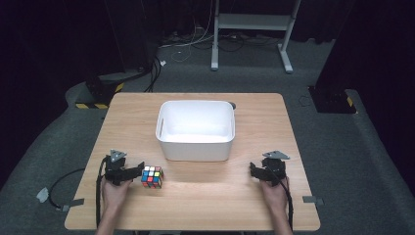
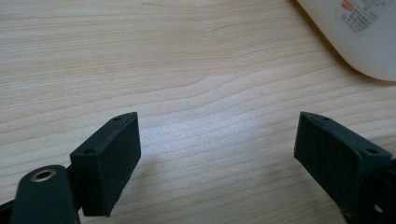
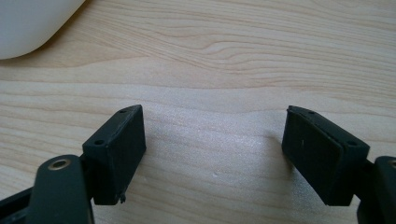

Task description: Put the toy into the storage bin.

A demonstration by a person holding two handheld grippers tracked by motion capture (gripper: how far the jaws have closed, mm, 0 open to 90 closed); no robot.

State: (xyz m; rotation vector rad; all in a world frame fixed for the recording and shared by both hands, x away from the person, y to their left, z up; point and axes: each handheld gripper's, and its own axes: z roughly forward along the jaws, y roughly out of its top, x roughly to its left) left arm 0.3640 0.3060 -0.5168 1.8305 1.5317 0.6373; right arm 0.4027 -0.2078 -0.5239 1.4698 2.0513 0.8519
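A multicoloured puzzle cube [image 1: 152,176] sits on the wooden table [image 1: 205,196] near the front left. My left gripper [image 1: 123,167] rests just left of the cube, held by a hand, its right jaw close beside the cube. In the left gripper view the left gripper [image 2: 217,154] is open, with bare wood between its jaws. My right gripper [image 1: 268,169] sits at the front right of the table. It too is open [image 3: 212,149] over bare wood. A white bin [image 1: 195,129] stands mid-table, beyond both grippers.
The bin looks empty, and its rounded corners show in both gripper views [image 2: 359,32] [image 3: 28,23]. Cables trail from the grippers off the table's front edge. A metal stand [image 1: 252,29] and more cables lie on the floor behind the table.
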